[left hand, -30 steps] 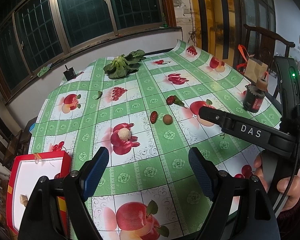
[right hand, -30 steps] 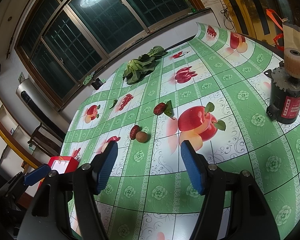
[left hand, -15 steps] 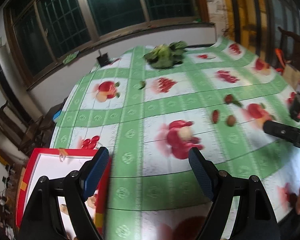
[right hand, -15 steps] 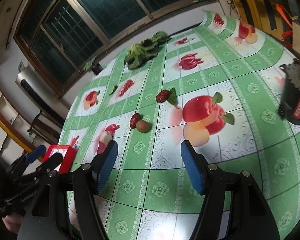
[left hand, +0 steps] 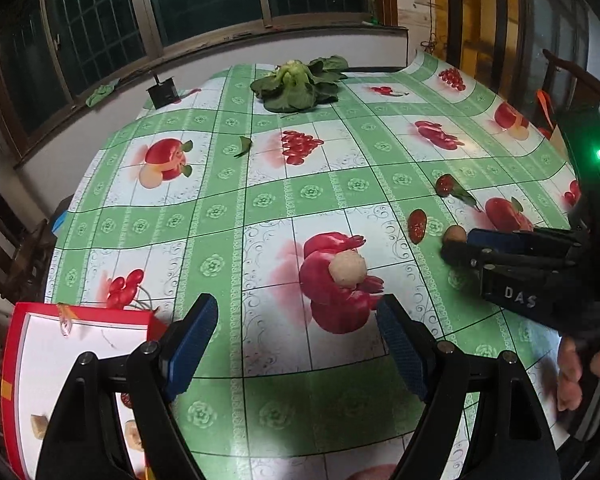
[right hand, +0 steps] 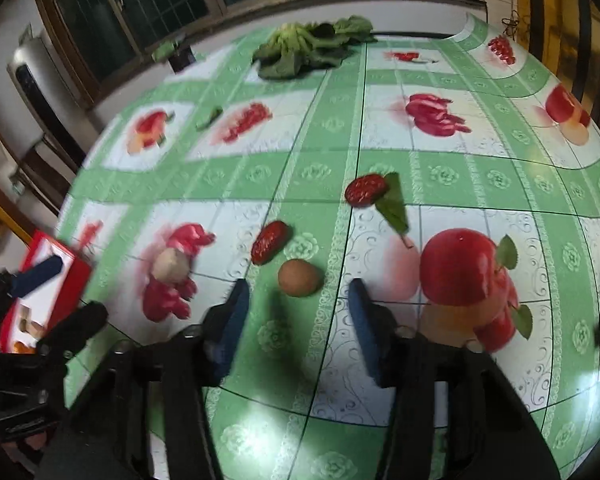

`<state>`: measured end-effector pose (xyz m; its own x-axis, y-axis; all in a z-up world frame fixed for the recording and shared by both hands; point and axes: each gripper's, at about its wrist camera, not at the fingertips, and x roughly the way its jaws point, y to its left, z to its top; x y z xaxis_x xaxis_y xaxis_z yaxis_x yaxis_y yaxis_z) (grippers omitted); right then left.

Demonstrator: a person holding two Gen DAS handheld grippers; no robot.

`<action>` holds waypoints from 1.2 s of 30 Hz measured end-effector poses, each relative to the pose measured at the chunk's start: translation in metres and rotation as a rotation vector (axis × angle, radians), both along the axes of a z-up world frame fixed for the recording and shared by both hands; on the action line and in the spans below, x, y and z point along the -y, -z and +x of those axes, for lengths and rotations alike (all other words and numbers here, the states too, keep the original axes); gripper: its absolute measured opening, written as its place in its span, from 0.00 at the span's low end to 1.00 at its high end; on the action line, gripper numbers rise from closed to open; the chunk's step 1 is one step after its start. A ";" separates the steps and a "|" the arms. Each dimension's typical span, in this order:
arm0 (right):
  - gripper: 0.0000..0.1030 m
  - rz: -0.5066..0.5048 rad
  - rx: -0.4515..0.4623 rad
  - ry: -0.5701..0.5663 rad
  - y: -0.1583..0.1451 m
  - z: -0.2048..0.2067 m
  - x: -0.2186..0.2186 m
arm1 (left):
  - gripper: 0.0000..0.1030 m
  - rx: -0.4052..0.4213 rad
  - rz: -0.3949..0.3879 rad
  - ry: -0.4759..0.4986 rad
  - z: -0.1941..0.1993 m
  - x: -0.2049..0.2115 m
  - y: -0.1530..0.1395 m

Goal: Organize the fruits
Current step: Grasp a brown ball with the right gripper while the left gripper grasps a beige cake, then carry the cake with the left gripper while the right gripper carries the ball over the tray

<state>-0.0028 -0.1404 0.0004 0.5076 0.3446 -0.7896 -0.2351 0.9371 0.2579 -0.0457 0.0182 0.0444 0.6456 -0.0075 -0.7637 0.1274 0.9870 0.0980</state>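
- The left gripper [left hand: 296,344] has its jaws spread wide, with nothing between the blue pads [left hand: 192,344]; it is held low over the bench.
- The right gripper [right hand: 298,320] also stands parted, its fingers low and close to the bench surface, nothing clamped between them.
- In the left wrist view the right gripper [left hand: 460,246] reaches in from the right side, fingers pointing left.
- The person's right hand [left hand: 580,372] wraps the handle behind it; only the fingers show at the frame's edge.
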 end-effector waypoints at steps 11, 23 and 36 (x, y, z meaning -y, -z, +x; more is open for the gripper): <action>0.21 0.119 0.061 0.074 -0.010 -0.012 0.035 | 0.78 -0.086 -0.002 0.030 0.041 0.021 0.025; 0.21 0.300 0.138 0.139 -0.026 -0.052 0.070 | 0.25 -0.030 -0.144 0.001 0.014 -0.002 0.009; 0.22 0.359 0.161 -0.157 -0.043 -0.108 -0.060 | 0.25 0.260 -0.139 -0.154 -0.110 -0.097 -0.070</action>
<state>-0.1109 -0.0799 0.0430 0.5342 0.6662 -0.5204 -0.4320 0.7442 0.5094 -0.1557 0.1154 0.1143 0.8204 0.0127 -0.5717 -0.0361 0.9989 -0.0297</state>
